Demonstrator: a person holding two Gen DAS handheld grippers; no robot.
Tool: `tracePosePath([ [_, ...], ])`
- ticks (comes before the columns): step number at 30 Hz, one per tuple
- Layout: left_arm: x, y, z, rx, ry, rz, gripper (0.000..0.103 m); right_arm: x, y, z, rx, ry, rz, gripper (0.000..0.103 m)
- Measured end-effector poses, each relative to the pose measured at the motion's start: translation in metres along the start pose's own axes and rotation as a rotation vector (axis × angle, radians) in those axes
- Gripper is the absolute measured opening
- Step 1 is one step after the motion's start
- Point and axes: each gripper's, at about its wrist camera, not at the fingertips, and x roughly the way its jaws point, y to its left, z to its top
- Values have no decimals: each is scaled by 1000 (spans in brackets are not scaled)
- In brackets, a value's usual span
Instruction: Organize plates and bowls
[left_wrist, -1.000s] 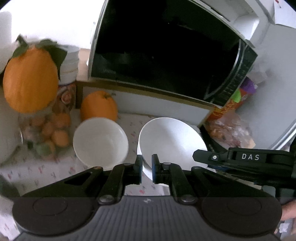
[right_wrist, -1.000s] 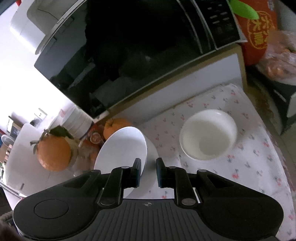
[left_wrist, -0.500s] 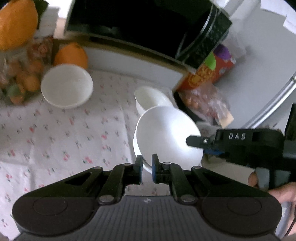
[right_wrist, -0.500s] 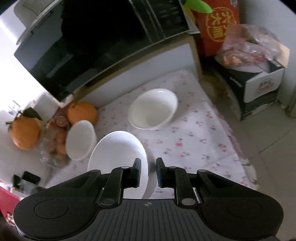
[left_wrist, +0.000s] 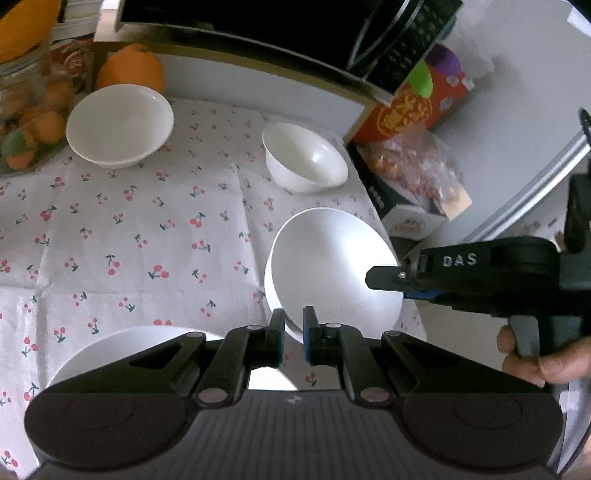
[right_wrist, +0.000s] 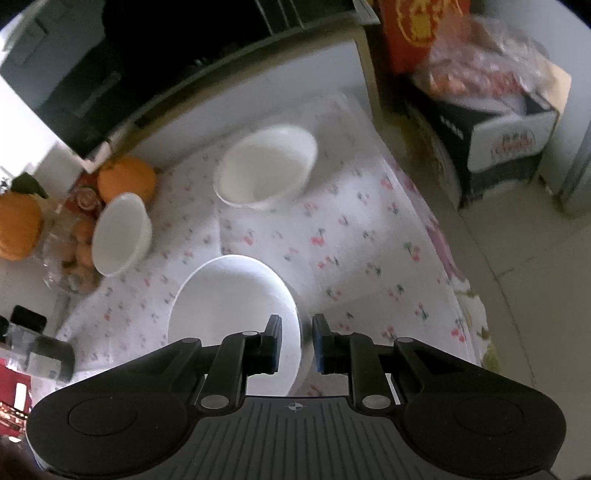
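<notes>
A cherry-print cloth (left_wrist: 147, 229) covers the bench. An orange (left_wrist: 130, 72) sits beside a glass jar of small fruit (left_wrist: 26, 122), under a black microwave (left_wrist: 295, 29). A red carton (left_wrist: 410, 107) stands right.

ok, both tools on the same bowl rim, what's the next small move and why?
Probably lower the held bowl straight down. The left tool and right tool pinch opposite rims, it hangs tilted above the cherry cloth, and another bowl sits near below.
</notes>
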Motion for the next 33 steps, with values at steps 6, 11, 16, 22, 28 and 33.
tracePosePath([
  [6, 9, -1, -5, 14, 39, 17, 8, 9, -5, -2, 18, 27, -6, 18],
  [11, 11, 2, -4, 4, 45, 14, 9, 14, -5, -1, 22, 37, -8, 20],
  [16, 11, 1, -2, -4, 44, 3, 9, 18, -8, -1, 33, 43, -8, 20],
  [22, 12, 5, 0, -10, 55, -3, 15, 18, -12, 1, 67, 45, 31, 24],
  [28, 6, 7, 5, -1, 52, -15, 35, 15, -15, 4, 111, 44, 78, 49],
  [33, 1, 4, 9, 22, 48, -25, 63, 0, -3, 9, 29, -27, 69, 77],
])
